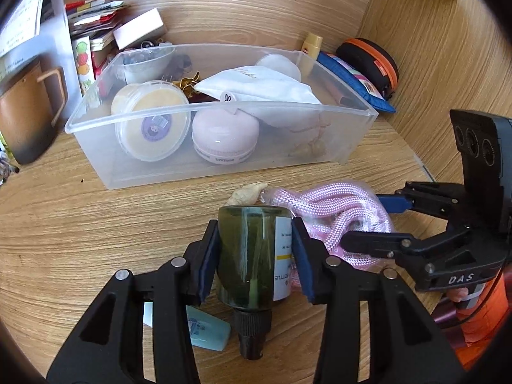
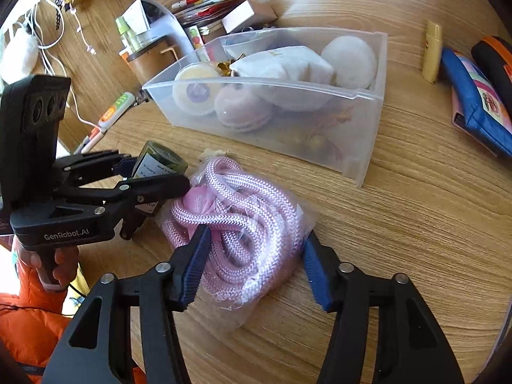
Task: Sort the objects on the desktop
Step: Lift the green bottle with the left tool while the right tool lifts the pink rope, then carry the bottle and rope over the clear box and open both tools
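Observation:
My left gripper (image 1: 254, 252) is shut on a dark green bottle (image 1: 252, 256) with a white label and black cap, lying on the wooden desk; it also shows in the right wrist view (image 2: 160, 163). My right gripper (image 2: 256, 262) is open, its fingers on either side of a bagged pink rope (image 2: 243, 224), which lies on the desk right of the bottle (image 1: 336, 217). A clear plastic bin (image 1: 358, 134) stands behind, holding a yellow-lidded tub (image 1: 150, 121), a pink round case (image 1: 224, 137) and a white pouch (image 1: 265, 86).
A brown mug (image 1: 25, 112), booklets and a white box (image 1: 137, 28) sit at the back left. A blue pouch (image 2: 476, 102), a black-orange case (image 1: 371, 60) and a yellow tube (image 2: 432, 51) lie right of the bin. A light blue eraser (image 1: 208, 332) lies under my left gripper.

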Motion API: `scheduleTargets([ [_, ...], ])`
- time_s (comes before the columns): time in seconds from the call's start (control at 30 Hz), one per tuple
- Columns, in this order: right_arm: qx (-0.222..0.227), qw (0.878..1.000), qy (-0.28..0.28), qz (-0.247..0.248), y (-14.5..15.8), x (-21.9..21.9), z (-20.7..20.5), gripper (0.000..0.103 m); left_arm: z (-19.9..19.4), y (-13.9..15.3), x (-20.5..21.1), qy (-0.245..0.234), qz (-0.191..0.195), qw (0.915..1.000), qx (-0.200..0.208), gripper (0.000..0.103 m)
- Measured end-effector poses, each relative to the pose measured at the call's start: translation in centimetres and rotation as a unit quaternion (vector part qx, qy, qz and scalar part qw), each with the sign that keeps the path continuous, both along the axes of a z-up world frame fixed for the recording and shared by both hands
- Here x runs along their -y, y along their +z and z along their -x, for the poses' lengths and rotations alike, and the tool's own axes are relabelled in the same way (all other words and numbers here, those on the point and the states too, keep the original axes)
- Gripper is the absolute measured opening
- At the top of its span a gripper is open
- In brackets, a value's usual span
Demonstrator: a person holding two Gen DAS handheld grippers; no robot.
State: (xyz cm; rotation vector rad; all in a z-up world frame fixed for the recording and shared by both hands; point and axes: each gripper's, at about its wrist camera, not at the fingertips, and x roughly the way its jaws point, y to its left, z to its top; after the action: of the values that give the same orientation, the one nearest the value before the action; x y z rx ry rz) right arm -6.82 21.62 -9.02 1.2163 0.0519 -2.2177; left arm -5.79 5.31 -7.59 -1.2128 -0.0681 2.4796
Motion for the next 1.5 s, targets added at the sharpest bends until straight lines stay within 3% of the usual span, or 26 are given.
scheduleTargets([
  [0.13, -0.009, 1.0, -0.01, 0.018, 0.8, -0.8, -0.4, 0.029, 0.1, 0.2, 0.4, 0.006, -0.003, 1.0, 0.003, 0.042],
  [0.23, -0.031, 0.999, -0.013, 0.01, 1.6, -0.5, -1.2, 0.027, -0.1, 0.5, 0.4, 0.006, 0.0, 1.0, -0.002, 0.041],
  [1.07, -0.183, 0.982, -0.037, -0.037, 11.5, 1.5, -3.9, 0.023, -1.1, 7.0, 2.8, 0.029, -0.014, 0.9953, -0.092, 0.041],
  [1.5, -0.224, 0.972, -0.064, -0.027, 15.1, 1.5, -1.4, 0.022, 1.1, 10.0, 4.8, 0.041, -0.006, 0.9928, -0.113, 0.041],
])
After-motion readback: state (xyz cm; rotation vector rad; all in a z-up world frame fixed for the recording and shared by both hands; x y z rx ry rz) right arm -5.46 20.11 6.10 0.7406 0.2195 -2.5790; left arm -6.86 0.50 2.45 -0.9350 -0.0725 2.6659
